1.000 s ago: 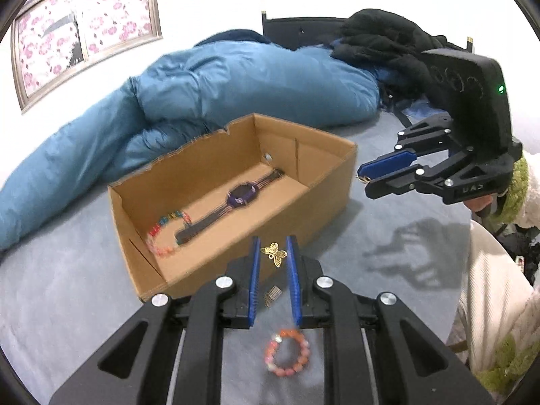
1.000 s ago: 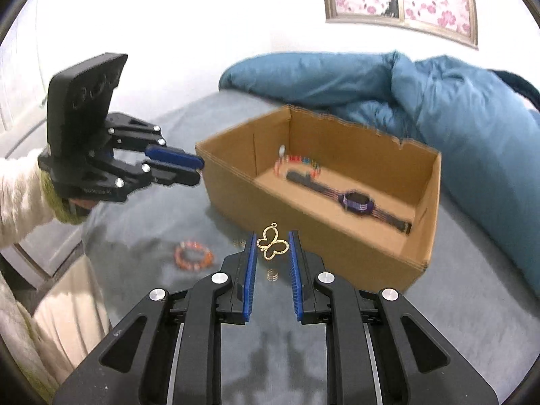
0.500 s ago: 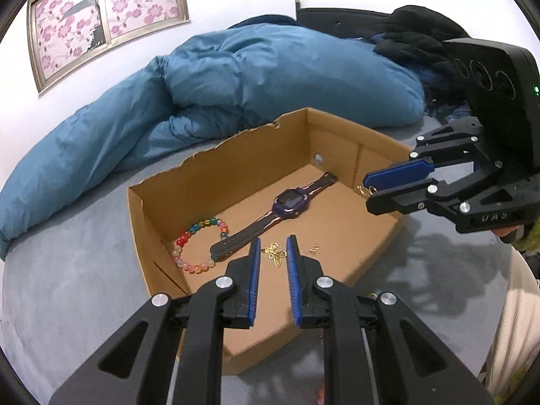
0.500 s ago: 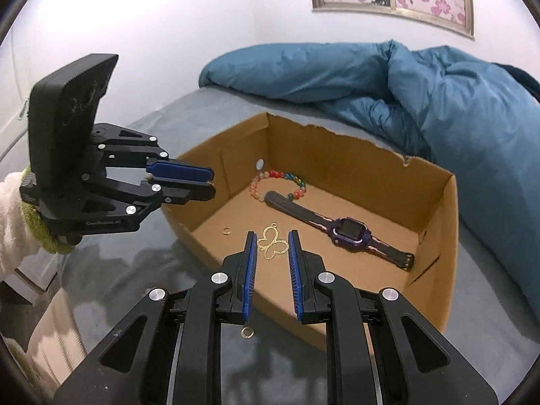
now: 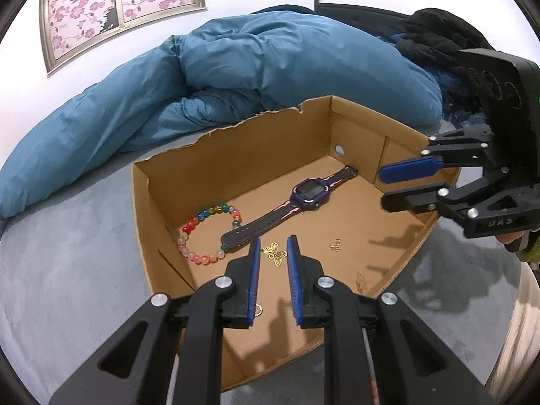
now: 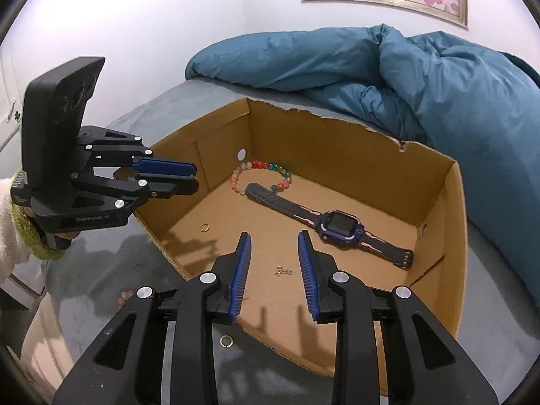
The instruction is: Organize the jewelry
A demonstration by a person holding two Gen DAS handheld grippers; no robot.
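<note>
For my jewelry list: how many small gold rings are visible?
2. One small gold ring lies on the floor of the brown cardboard box; the other lies outside, on the grey bed cover before the box's near wall. Others may be hidden.

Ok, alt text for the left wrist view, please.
The left claw holds a gold butterfly charm over an open cardboard box on a grey bed. Inside lie a purple watch and a coloured bead bracelet; the right claw reaches in opposite.
</note>
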